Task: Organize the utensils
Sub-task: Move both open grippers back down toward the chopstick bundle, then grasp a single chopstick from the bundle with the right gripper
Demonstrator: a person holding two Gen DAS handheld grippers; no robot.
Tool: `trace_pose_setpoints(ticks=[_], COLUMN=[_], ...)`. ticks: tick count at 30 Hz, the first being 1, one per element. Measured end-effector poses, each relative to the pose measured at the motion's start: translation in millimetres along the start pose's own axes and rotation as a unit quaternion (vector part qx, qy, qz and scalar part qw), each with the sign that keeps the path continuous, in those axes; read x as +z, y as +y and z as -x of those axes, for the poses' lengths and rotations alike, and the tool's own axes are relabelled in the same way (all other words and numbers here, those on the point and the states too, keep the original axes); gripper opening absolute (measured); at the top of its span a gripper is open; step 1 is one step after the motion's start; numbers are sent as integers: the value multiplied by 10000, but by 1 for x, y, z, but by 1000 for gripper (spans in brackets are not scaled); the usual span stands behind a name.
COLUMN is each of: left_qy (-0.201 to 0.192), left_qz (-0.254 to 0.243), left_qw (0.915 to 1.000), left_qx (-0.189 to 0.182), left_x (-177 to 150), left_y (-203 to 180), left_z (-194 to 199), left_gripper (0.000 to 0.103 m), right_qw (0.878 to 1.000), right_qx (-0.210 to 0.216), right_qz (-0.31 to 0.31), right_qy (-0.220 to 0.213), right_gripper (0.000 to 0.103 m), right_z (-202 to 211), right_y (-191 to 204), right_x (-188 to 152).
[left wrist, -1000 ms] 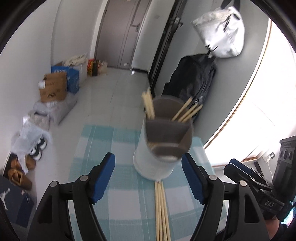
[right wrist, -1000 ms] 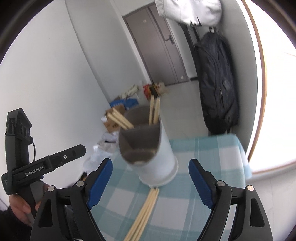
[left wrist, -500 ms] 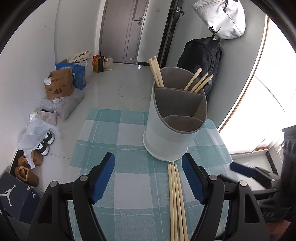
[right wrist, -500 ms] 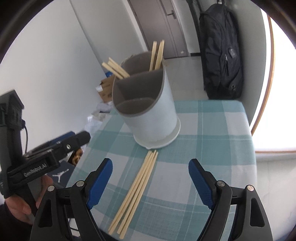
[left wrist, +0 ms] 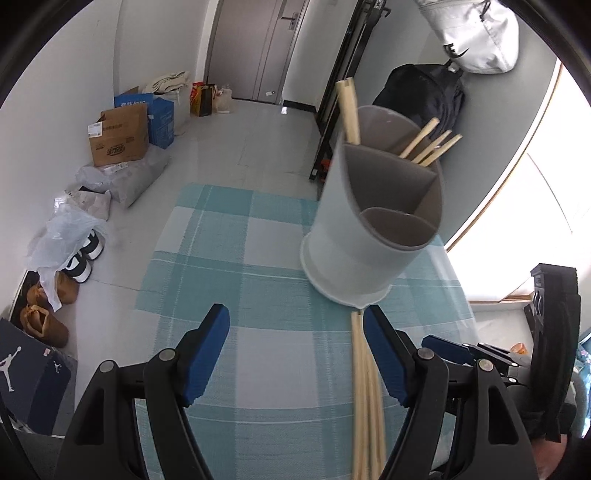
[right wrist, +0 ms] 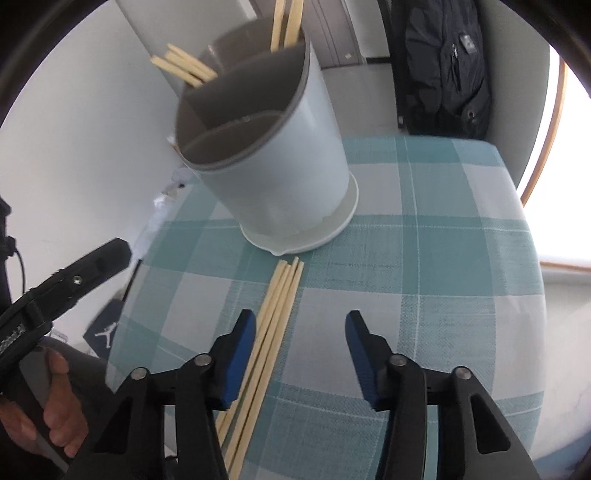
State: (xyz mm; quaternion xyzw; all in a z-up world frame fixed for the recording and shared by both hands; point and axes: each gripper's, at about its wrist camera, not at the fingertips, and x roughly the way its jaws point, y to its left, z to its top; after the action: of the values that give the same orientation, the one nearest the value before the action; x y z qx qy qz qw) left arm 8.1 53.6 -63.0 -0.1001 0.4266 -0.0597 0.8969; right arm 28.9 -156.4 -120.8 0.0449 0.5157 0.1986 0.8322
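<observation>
A grey-white utensil holder [left wrist: 373,236] [right wrist: 280,158] with three compartments stands on a teal checked tablecloth [left wrist: 229,266]. Wooden chopsticks [left wrist: 430,146] [right wrist: 184,66] stick out of its two back compartments. Several loose chopsticks [left wrist: 364,398] [right wrist: 273,321] lie side by side on the cloth in front of it. My left gripper [left wrist: 295,321] is open above the cloth, the loose chopsticks just inside its right finger. My right gripper [right wrist: 301,321] hangs over them with its jaws closing; the chopsticks lie between the jaws near the left finger, untouched by the pads.
The table's rounded edges fall away left and right. On the floor to the left lie cardboard boxes [left wrist: 118,138], bags and shoes [left wrist: 83,254]. A black backpack [left wrist: 424,96] and a white bag [left wrist: 476,33] hang on the far wall. A hand [right wrist: 55,406] holds the left gripper's handle.
Both grippers came down toward the table and tipped downward, so the loose chopsticks now sit between the fingers. The right jaws have narrowed. The left jaws kept their width.
</observation>
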Motion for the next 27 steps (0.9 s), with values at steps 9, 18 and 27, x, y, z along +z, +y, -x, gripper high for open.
trace_pose_setpoints(ticks=[9,18,27], left_qy=[382,543,635], left_qz=[436,639,578], left_qw=[9983,9964,9963], left_qx=[-50,-80,-71], left_x=[0,1,3], left_y=[24,35,29], left_z=[-12,-19,-22], left_gripper=[71,71,71], right_qw=[9982,9919,9932], right_qx=[-275,-912,-808], right_qz=[401,803,376], right_qy=[356,381,754], right_gripper=[30,9,9], right_z=[-29,-34,-26], right_y=[16,24,3], right_x=[9,13,14])
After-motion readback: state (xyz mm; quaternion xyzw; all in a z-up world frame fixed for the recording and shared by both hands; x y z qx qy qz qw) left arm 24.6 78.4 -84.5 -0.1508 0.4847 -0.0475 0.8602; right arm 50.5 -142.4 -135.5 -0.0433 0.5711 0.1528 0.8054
